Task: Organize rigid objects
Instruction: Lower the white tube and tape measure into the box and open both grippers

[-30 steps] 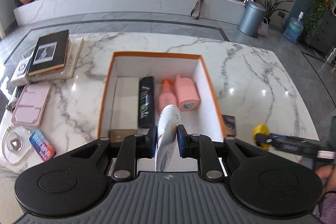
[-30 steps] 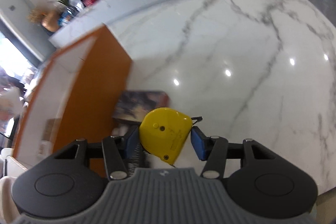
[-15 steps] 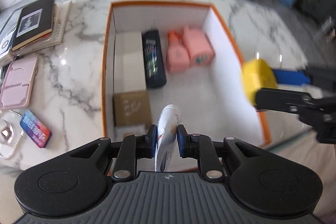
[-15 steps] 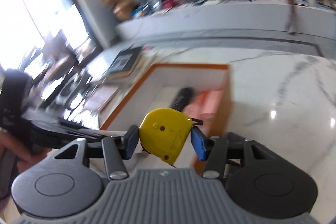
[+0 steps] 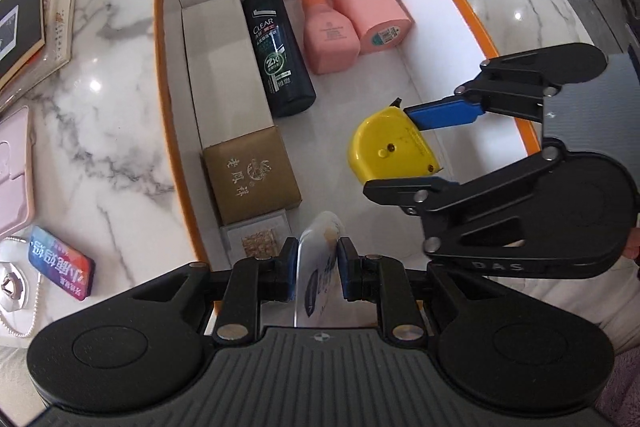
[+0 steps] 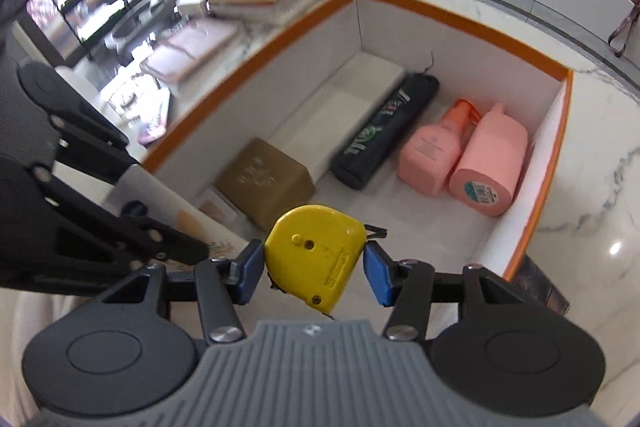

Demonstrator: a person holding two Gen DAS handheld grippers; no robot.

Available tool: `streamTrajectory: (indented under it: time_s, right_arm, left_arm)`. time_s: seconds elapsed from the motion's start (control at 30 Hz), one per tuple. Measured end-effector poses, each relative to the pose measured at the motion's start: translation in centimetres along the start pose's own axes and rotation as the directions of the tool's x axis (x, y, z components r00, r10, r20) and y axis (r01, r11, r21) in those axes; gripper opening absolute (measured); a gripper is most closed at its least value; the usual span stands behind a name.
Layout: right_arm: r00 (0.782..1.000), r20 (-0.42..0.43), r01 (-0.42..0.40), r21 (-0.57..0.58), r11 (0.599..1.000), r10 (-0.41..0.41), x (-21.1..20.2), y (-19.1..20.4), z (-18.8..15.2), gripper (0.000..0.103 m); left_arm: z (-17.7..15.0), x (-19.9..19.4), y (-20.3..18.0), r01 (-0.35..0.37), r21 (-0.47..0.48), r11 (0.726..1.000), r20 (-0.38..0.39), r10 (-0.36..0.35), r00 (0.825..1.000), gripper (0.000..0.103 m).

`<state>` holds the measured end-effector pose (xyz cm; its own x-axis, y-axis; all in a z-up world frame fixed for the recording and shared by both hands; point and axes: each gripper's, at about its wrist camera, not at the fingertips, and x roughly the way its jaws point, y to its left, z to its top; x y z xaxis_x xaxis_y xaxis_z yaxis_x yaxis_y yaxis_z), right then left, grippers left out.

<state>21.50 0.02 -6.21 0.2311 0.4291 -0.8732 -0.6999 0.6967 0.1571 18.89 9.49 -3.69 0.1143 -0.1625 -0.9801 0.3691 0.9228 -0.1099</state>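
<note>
Where right-wrist view blurs: phone case (image 5: pixel 60 261).

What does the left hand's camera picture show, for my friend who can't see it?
The left gripper holds a white tube over an orange-edged box, while the right gripper carries a yellow tape measure above it. Inside lie a black bottle, two pink bottles and a gold box.

The left tongs (image 5: pixel 318 263) point steeply downward, their blue pads clamped tight against the sides of a white tube (image 5: pixel 320 267). The right tongs (image 6: pixel 314 267) reach in from the right, tilted downward and rolled onto their side, with both blue pads pressed on a yellow tape measure (image 6: pixel 316 255).
</note>
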Motion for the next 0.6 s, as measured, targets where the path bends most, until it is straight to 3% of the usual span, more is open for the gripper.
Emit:
streamTrajectory:
  time_s: [0.17,0.33,0.5,0.6]
  right_arm:
    - [0.999,-0.033,0.028,-0.05,0.998,-0.03,1.5,-0.1,0.5,0.055]
    - [0.998,-0.044,0.041,-0.056,0.998,-0.043,2.1,-0.7,0.6,0.055]
    - [0.997,-0.059,0.041,-0.108,0.993,-0.047,2.1,-0.1,0.2,0.055]
    - [0.996,-0.068,0.04,-0.168,0.985,-0.052,2.4,1.0,0.0,0.055]
  left_arm:
    - [0.1,1.0,-0.3,-0.023,-0.012,1.0,-0.01,0.023,1.0,0.025]
    - [-0.2,0.5,0.9,0.039,-0.115,0.993,0.017,-0.038,0.999,0.029]
    - [-0.8,-1.3,1.6,0.047,-0.166,0.985,0.073,-0.035,0.997,0.034]
    - [-1.0,-1.6,1.5,0.037,-0.171,0.985,0.107,-0.018,0.994,0.02]
